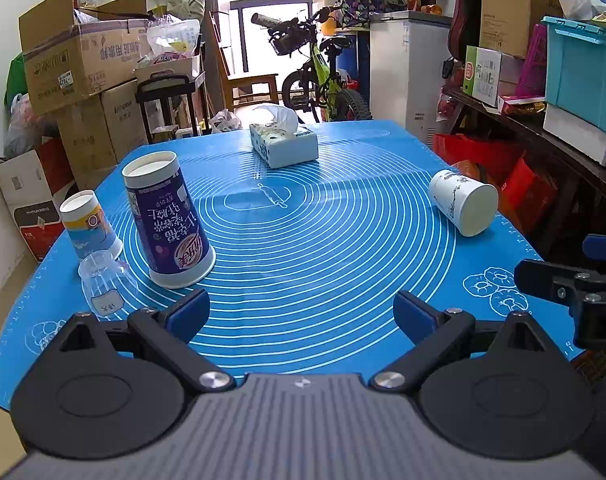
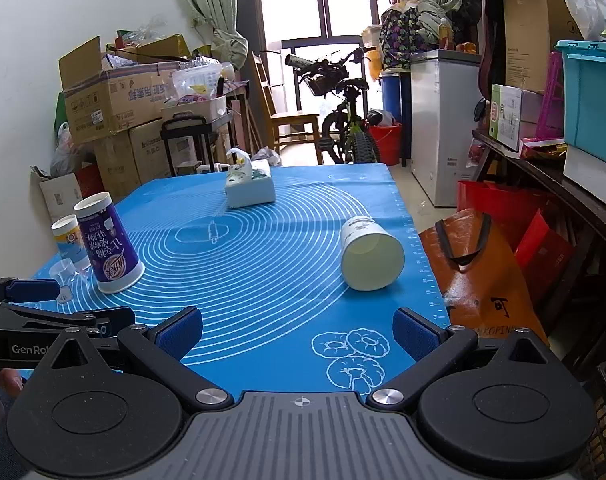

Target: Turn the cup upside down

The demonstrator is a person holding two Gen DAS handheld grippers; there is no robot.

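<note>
A white paper cup [image 1: 463, 202] lies on its side at the right of the blue mat [image 1: 303, 248], its mouth toward the near right; it also shows in the right wrist view [image 2: 370, 254]. A tall purple cup [image 1: 167, 220] stands upside down at the left, also in the right wrist view [image 2: 109, 244]. A small blue-and-yellow cup [image 1: 89, 226] and a clear plastic cup [image 1: 105, 284] stand upside down beside it. My left gripper [image 1: 301, 316] is open and empty near the mat's front edge. My right gripper [image 2: 299, 334] is open and empty, short of the white cup.
A tissue box [image 1: 283, 142] sits at the far middle of the mat. Cardboard boxes [image 1: 83, 68] stack at the left, a bicycle [image 1: 323, 76] stands behind the table, a shelf with bins [image 1: 583, 64] runs along the right. An orange bag [image 2: 479, 272] stands beside the table's right edge.
</note>
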